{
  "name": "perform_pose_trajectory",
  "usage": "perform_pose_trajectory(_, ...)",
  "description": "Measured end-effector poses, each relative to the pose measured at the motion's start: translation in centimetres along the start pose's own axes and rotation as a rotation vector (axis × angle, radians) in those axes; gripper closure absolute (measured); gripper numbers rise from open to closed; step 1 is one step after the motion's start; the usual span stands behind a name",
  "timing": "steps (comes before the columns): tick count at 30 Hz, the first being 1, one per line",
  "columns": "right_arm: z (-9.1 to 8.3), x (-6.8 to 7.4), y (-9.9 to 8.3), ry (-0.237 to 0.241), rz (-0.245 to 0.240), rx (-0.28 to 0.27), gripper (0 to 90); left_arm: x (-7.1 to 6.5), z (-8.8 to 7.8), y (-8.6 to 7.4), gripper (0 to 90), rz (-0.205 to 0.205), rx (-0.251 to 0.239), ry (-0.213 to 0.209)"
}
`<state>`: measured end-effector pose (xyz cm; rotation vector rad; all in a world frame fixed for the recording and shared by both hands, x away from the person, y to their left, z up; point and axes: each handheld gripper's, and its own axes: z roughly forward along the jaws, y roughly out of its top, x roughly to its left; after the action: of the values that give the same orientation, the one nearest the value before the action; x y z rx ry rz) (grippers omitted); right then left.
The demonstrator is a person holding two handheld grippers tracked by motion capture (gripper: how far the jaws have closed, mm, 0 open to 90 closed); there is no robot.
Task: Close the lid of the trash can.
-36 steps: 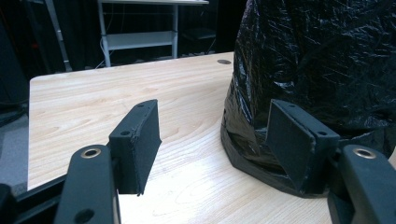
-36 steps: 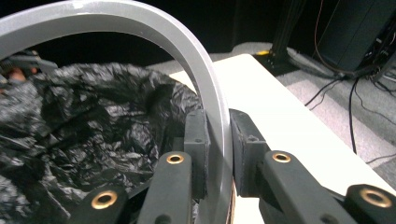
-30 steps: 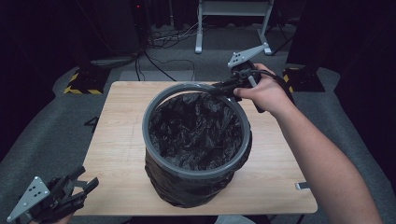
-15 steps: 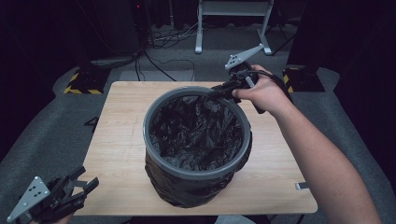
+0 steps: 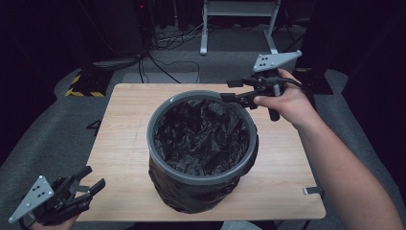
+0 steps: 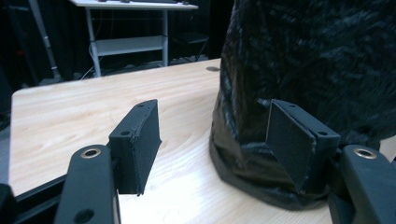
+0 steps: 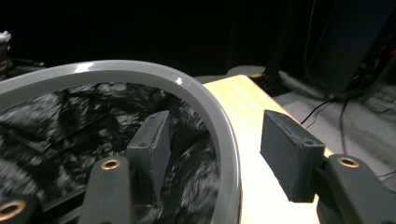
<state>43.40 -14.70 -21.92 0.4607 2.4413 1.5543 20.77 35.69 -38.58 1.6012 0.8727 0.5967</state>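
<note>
A round bin with a grey rim [image 5: 158, 115] stands mid-table, lined with a black bag [image 5: 201, 139] that also drapes down its outside. My right gripper [image 5: 231, 91], held in a hand, is at the far right of the rim. Its jaws have just been opening and now stand apart. In the right gripper view they [image 7: 217, 128] straddle the rim [image 7: 140, 70], one inside and one outside, with neither pad pressing on it. My left gripper [image 5: 93, 177] hovers open off the table's near left corner. In its own view the left gripper [image 6: 215, 114] faces the bag-covered bin base [image 6: 303, 56].
The wooden table [image 5: 124, 105] has bare board all around the bin. A small metal clip [image 5: 313, 190] sits at its near right edge. Cables [image 5: 158, 62] and a white stand [image 5: 206, 28] lie on the dark floor beyond the far edge.
The right gripper's jaws have spread apart at the rim and the right hand has shifted a little to the right. The left gripper has stayed where it was.
</note>
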Motion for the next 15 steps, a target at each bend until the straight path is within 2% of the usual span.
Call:
perform_pose_trajectory(3, -1.9, 1.1, -0.8, -0.005, -0.005, -0.054, 42.5, -0.6, 0.9, 1.3, 34.9, 0.021, -0.004, -0.031)
perform_pose_trajectory(7, -3.8, 2.7, -2.3, 0.002, -0.012, -0.083, 42.5, -1.7, 2.3, 3.0, 34.8, 0.05, -0.004, -0.077)
perform_pose_trajectory(11, -4.9, 4.2, -4.0, 0.013, -0.008, -0.115, 42.5, -2.9, 3.3, 5.1, 34.7, 0.074, -0.024, -0.134)
perform_pose_trajectory(15, -5.5, 5.2, -5.4, -0.017, 0.01, -0.145, 41.9, -4.0, 4.3, 7.1, 34.9, 0.075, -0.023, -0.185)
